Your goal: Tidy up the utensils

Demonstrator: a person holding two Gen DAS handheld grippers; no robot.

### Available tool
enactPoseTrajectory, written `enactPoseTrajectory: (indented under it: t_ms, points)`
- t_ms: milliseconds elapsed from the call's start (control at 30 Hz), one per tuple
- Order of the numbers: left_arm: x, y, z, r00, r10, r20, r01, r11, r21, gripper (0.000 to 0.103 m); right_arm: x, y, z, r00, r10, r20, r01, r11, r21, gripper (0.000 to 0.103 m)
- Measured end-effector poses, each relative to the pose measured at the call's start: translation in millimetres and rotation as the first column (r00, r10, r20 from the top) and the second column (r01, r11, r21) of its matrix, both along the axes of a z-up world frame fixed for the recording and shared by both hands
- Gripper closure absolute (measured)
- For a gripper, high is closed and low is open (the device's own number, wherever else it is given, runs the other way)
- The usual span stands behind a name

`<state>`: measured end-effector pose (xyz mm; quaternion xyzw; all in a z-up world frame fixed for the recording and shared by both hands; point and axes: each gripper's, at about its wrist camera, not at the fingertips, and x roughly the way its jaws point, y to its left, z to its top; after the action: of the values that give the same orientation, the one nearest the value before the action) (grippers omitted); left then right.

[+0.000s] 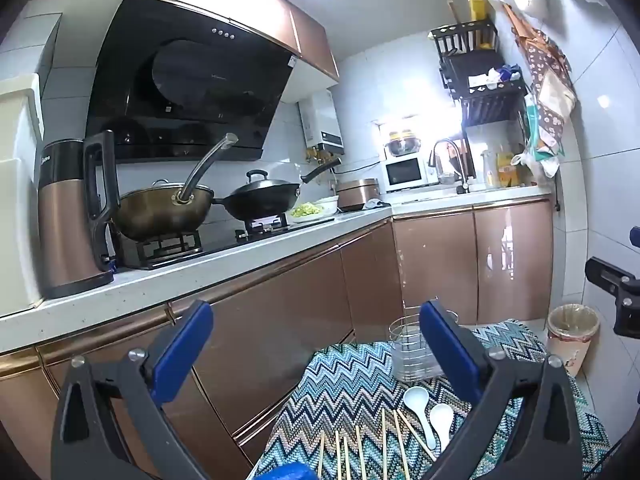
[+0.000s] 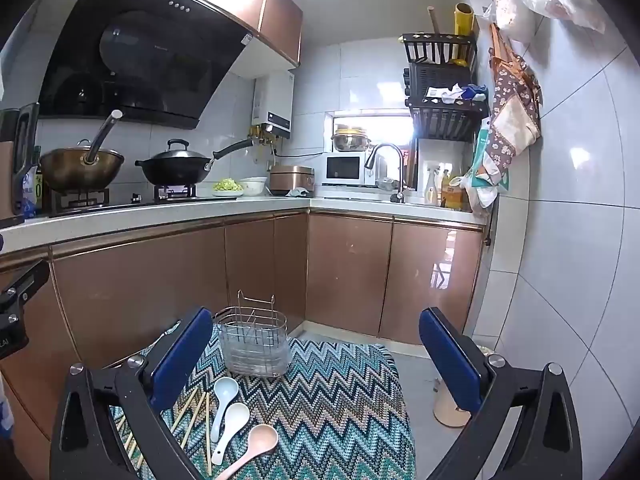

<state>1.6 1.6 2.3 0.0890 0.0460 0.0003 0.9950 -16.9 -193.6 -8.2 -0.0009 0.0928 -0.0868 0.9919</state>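
Start of the job, by the look of it: nothing was in the wire utensil caddy [image 2: 253, 338] yet, as far as the mesh let me see. Both grippers hung above the zigzag cloth [image 2: 340, 392], holding nothing. Left gripper [image 1: 316, 344] had its fingers spread wide, empty; right gripper [image 2: 316, 344] likewise wide and empty.

All places relative to the caddy, which stood upright at the far end of the cloth:
- two white spoons [image 2: 224, 404] lay just in front of it, bowls toward it
- pink spoon [image 2: 256, 446] lay further in front, nearest the right camera
- wooden chopsticks [image 2: 192, 420] lay loose in front and to its left, fanned, not paired

Likely next move: pick one item, probably a spoon as the easier grab, lower over its handle, close, lift, drop it upright into a caddy compartment. Chopsticks lie flat and thin on the cloth, so they would need a low, precise pinch.

Hard to make out:
- chopstick count; their near ends ran out of frame in the left view and under the finger in the right view
- caddy's inner dividers, blurred by wire
- pink spoon absent from the left view
- what supported the cloth
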Motion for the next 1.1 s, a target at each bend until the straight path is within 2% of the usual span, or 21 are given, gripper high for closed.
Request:
enactPoseTrajectory:
  t_ms: [367, 567, 867, 1100]
  points:
    - [-1.6, 3.2, -4.4, 1.000, 0.021, -0.012, -0.022, 0.999, -0.031, 0.000, -5.2, 9.4, 10.1, 1.000, -0.011, 0.008, 0.011, 0.999, -0.033, 0.000]
    - [0.9, 6.2, -4.3, 0.998, 0.039, -0.045, -0.041, 0.999, -0.035, 0.000, -6.1, 13.3, 14.3, 0.999, -0.032, 0.007, 0.033, 0.998, -0.047, 0.000]
    - [3.8, 11.2, -2.7, 0.997, 0.015, -0.081, -0.021, 0.997, -0.068, 0.000, -8.7, 10.4, 17.2, 0.998, -0.056, 0.015, 0.057, 0.997, -0.046, 0.000]
    - [4.4, 10.7, -0.8, 0.998, 0.005, -0.056, -0.011, 0.994, -0.106, 0.000, -8.0, 3.8, 17.1, 0.997, -0.080, 0.019, 0.081, 0.996, -0.046, 0.000]
